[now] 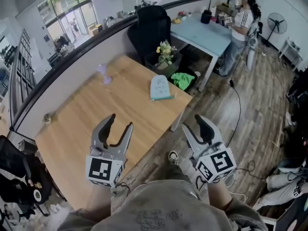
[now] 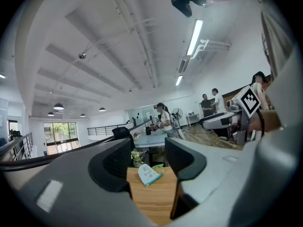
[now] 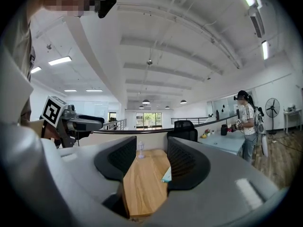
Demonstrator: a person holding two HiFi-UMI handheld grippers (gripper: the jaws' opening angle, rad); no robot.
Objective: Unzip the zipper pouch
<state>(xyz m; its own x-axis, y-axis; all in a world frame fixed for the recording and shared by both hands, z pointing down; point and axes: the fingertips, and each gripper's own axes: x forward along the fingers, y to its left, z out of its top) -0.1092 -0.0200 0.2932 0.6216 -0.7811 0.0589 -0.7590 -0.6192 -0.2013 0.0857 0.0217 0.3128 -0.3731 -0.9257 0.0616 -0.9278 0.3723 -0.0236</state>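
Note:
A light blue zipper pouch (image 1: pixel 159 87) lies flat near the far right edge of the wooden table (image 1: pixel 86 129), with its teal zipper edge toward me. The left gripper view shows the pouch (image 2: pixel 149 174) far ahead between the jaws. In the right gripper view only an edge of the pouch (image 3: pixel 166 175) peeks past the right jaw. My left gripper (image 1: pixel 120 121) hovers over the table's near part, open and empty, well short of the pouch. My right gripper (image 1: pixel 195 127) is held off the table's near right side above the floor, open and empty.
A small purple lamp-like ornament (image 1: pixel 104 74) stands at the table's far side. Beyond are a black chair (image 1: pixel 151 28), flowers (image 1: pixel 165 52), a green cloth (image 1: pixel 183 80) and a blue table (image 1: pixel 202 32) with a person (image 1: pixel 240 25). A cable (image 1: pixel 237 109) runs over the floor.

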